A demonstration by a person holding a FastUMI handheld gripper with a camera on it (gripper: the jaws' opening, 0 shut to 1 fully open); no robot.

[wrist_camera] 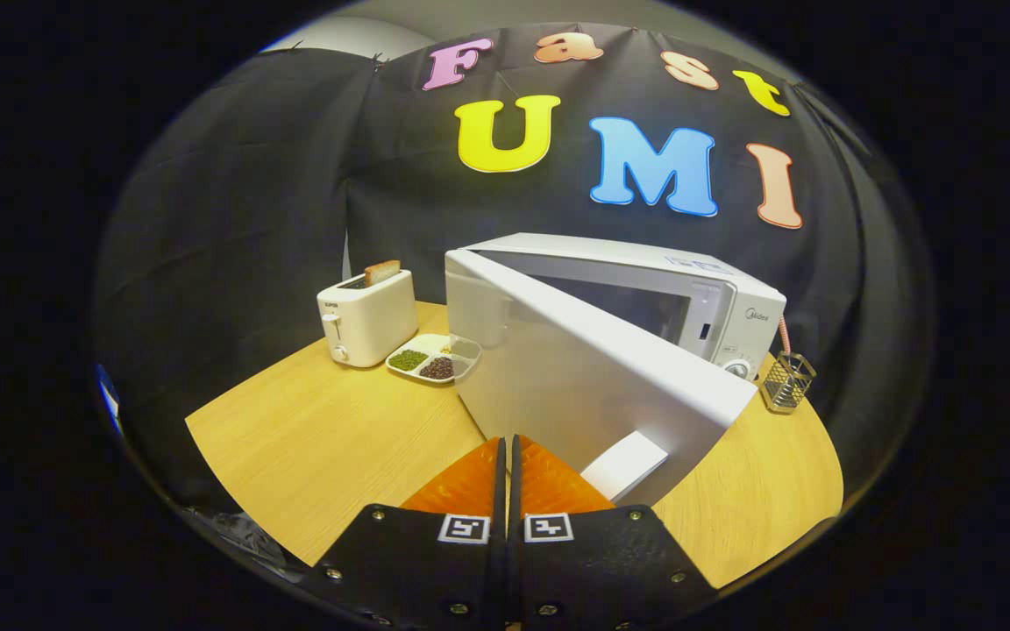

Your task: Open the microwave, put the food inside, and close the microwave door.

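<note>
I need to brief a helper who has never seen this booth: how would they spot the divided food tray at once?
Start at the white microwave on the wooden table, beyond the shut fingers. Between its open door and the white toaster lies the divided food tray: low, white, holding green and dark brown portions.

A white microwave (698, 298) stands at the counter's (330, 429) back edge, right of centre, its control panel with a round knob on its right side. Its door (584, 377) hangs part-open, hinged on the left and swung out toward the counter's front. A divided white dish (433, 358) of dark and green food lies just left of it.
</note>
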